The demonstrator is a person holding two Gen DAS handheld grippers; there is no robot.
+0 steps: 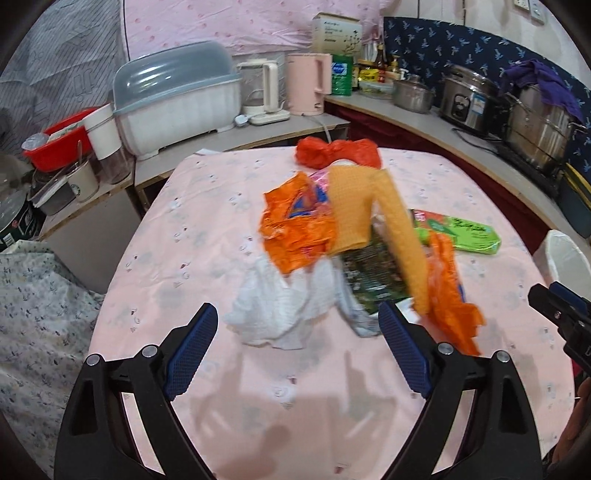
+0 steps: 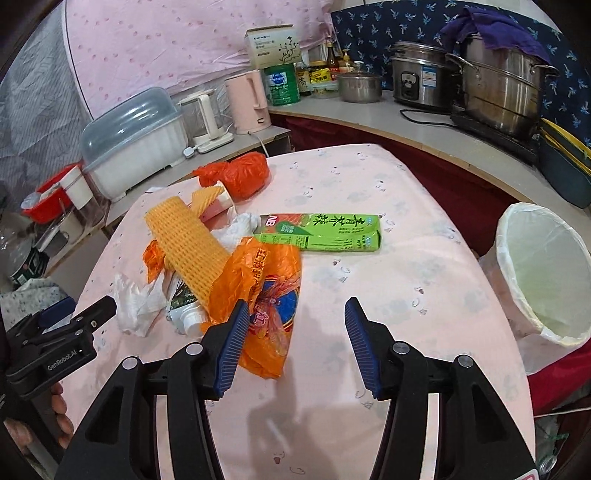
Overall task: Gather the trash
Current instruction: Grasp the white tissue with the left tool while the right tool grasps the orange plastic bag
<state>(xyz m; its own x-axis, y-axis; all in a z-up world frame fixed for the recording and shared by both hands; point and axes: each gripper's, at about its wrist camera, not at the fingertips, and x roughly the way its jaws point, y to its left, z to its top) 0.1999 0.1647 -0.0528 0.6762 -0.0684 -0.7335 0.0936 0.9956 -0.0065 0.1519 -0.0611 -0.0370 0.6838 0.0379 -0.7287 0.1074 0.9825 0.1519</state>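
A white plastic dish box with a grey-blue domed lid [image 1: 173, 107] stood on the low side counter, just beside a glass kettle on a white base [image 1: 260, 88] and a pale pink electric kettle [image 1: 308, 83]. Behind these sat a white cardboard carton [image 1: 336, 33] and a green tin can [image 2: 282, 85], with small sauce bottles [image 2: 334, 61] near it. Along the curved grey counter were a small lidded steel pot [image 2: 358, 86], a steel rice cooker [image 2: 419, 81] and a tall stacked steel steamer [image 2: 506, 96] with a purple cloth [image 2: 495, 27] draped over its top. At the far left a red plastic basin [image 1: 62, 142] sat beside a white cup [image 1: 101, 131].
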